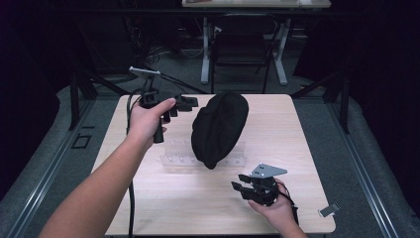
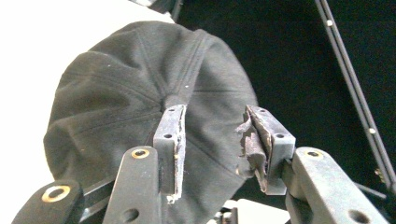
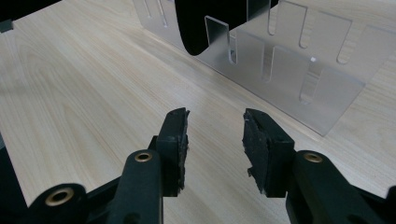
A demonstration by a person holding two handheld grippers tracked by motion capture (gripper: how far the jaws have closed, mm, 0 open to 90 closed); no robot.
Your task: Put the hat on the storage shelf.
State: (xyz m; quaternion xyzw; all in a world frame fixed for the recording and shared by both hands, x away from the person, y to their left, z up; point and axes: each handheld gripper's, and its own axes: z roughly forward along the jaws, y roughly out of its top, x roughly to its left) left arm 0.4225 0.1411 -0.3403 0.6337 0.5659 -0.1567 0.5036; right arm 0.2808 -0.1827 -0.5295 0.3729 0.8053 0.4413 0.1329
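Two bare forearms are coming up from the bottom edge of the high view, and both are getting cut off there. The left hand (image 1: 146,119) is holding the left tool (image 1: 182,105) up over the far left part of the pale wooden table (image 1: 148,198). Its jaws are pointing at a black cap (image 1: 219,128) and are sitting just beside it. From up here it is too small to tell how wide they are standing. The cap is resting on a clear plastic rack (image 1: 178,153) in the middle of the table and is hiding the middle part of that rack. The right hand (image 1: 275,210) is holding the right tool (image 1: 240,182) low near the front edge, apart from the rack. A small grey clip (image 1: 329,210) is lying near the front right corner. I am seeing no words or labels anywhere.

Looking along the left tool (image 2: 212,140), its two jaws are standing apart with nothing between them. The pads (image 2: 254,149) are looking torn and ragged. The cap (image 2: 140,93) is sitting right behind them, with its seams showing.

Looking along the right tool (image 3: 215,140), its jaws are standing apart too, holding nothing, over bare wood. The clear rack (image 3: 289,70) with its long slots is standing ahead. A dark piece of the cap (image 3: 196,23) is hanging over the rack and is being cut off at the top.
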